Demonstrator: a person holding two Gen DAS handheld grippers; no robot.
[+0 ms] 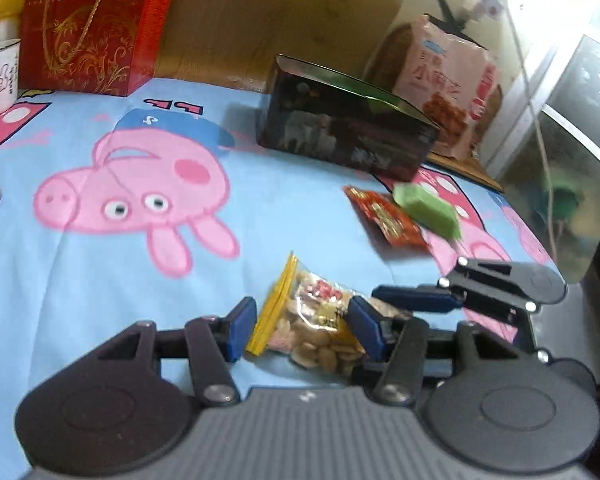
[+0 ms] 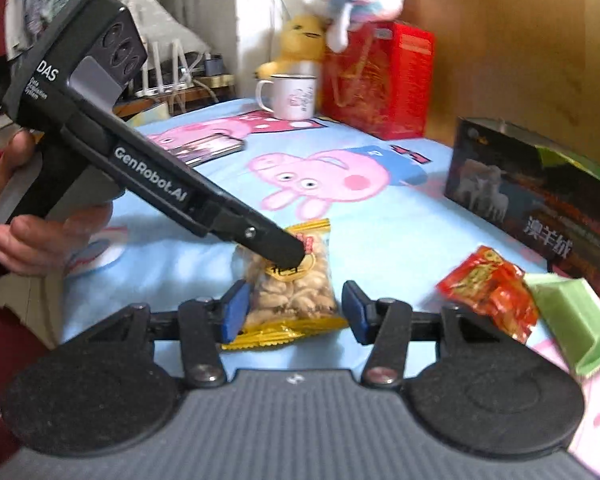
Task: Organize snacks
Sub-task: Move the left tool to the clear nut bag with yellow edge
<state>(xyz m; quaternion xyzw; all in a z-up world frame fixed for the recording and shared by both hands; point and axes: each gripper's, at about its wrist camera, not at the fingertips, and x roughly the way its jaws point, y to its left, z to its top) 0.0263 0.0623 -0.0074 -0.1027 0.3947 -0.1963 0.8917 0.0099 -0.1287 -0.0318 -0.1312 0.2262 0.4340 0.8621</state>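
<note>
A clear bag of peanuts with yellow seals lies on the blue cartoon-pig cloth. My left gripper hovers over it, open, with the bag showing between its blue pads. In the right wrist view the same peanut bag lies between the fingers of my right gripper, which is open with a gap at the right pad. The left gripper reaches in from the left above the bag, held by a hand. A red packet and a green packet lie to the right.
A dark box with sheep on it stands at the back right. Behind it leans a pink snack bag. At the back stand a red gift box, a white mug and plush toys. A flat dark object lies on the left.
</note>
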